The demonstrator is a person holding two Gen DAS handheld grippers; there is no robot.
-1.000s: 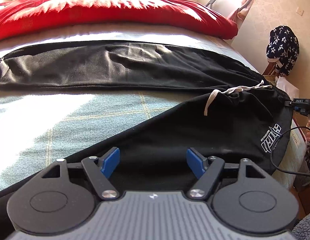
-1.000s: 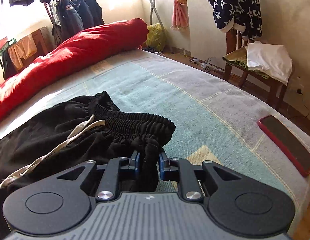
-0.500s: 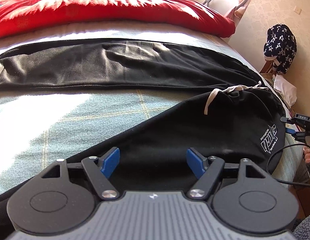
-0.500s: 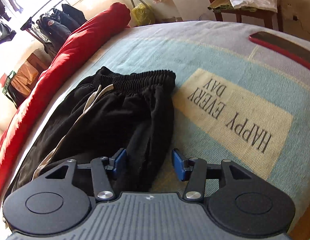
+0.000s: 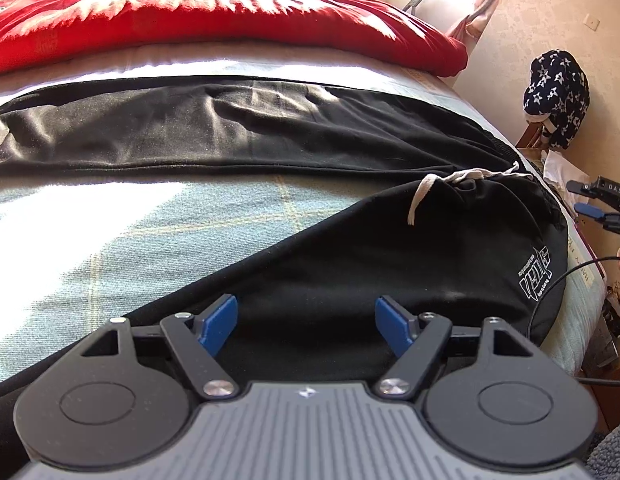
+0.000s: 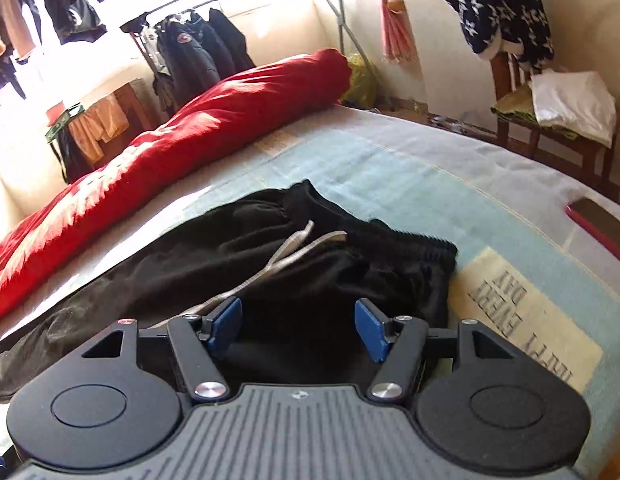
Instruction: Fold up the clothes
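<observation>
Hard daylight comes in from the far side of the room. In my left view it blows out the top of the red quilt [image 5: 213, 20] and a broad patch of the pale bed cover [image 5: 61, 216] to near white. The black trousers [image 5: 350, 264] hold almost no detail in shadow, only a dull sheen on the far leg. My right view is softer overall, smeared at the star-print garment [image 6: 498, 12] and red phone [image 6: 598, 224]; the window wall [image 6: 89, 60] is glare. Fisheye bends the bed's edges; corners vignette black.
</observation>
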